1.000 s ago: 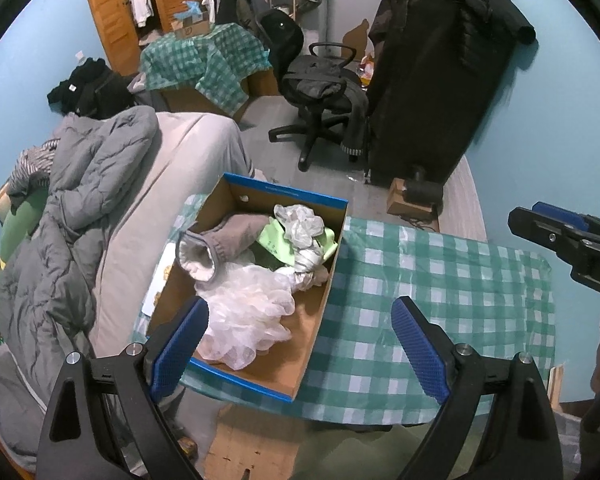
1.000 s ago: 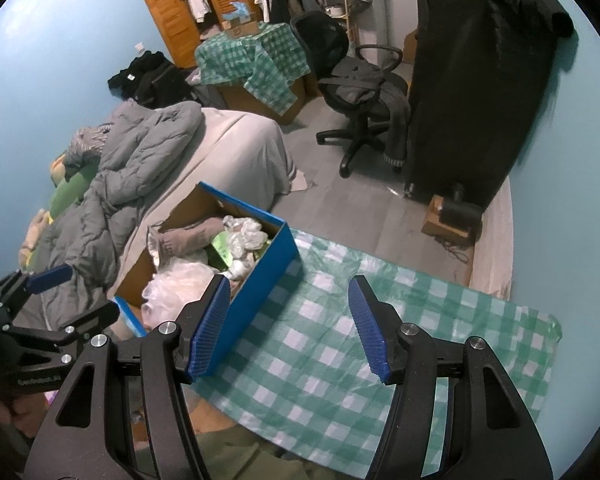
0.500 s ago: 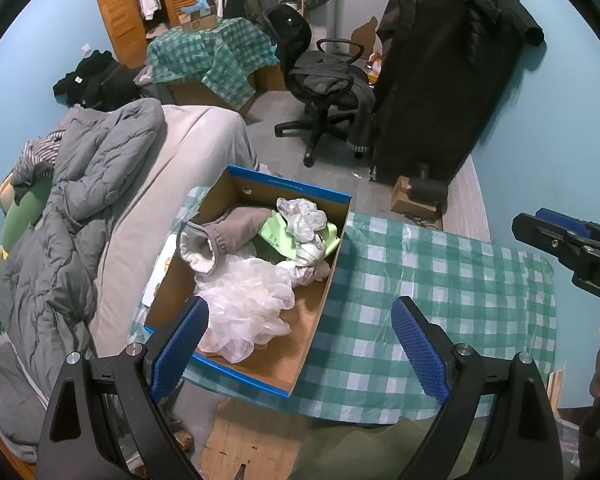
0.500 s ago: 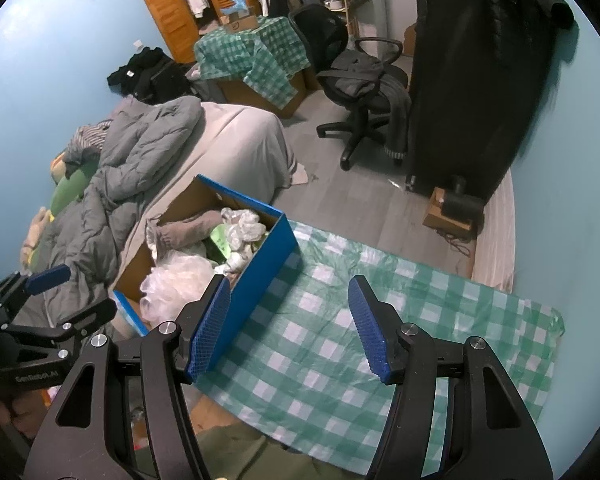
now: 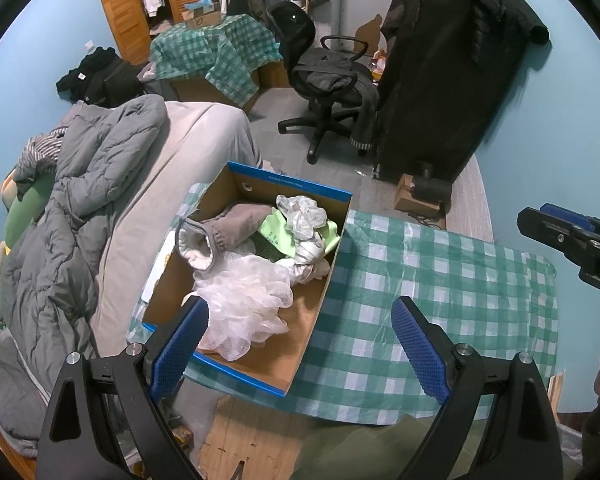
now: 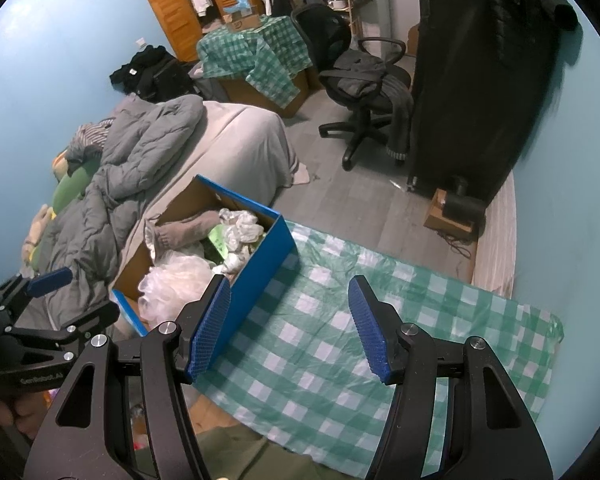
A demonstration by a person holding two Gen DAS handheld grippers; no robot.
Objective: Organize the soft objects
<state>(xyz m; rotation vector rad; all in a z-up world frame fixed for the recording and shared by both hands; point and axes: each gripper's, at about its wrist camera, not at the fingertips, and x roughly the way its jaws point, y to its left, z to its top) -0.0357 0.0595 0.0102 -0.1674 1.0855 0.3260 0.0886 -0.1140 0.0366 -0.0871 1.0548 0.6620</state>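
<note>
**Item: blue box of soft goods, both tools idle above it**

Nearest, the left tool (image 5: 296, 336) hangs over the near end of the blue box (image 5: 320, 304), blue pads well apart, nothing between them; the right tool (image 6: 288, 328) hovers just right of the box over bare checked cloth (image 6: 340, 344), pads likewise apart and empty, apparently waiting. Inside the box: white mesh puff (image 5: 244, 304) at the near end, grey sock (image 5: 216, 236) and crumpled plastic bags (image 5: 304, 216) toward its far end, gathered there to keep loose items contained. The cloth covers the tabletop. Left of the box, the bed with grey quilt (image 5: 80, 184); beyond it, an office chair (image 5: 324, 80).
</note>
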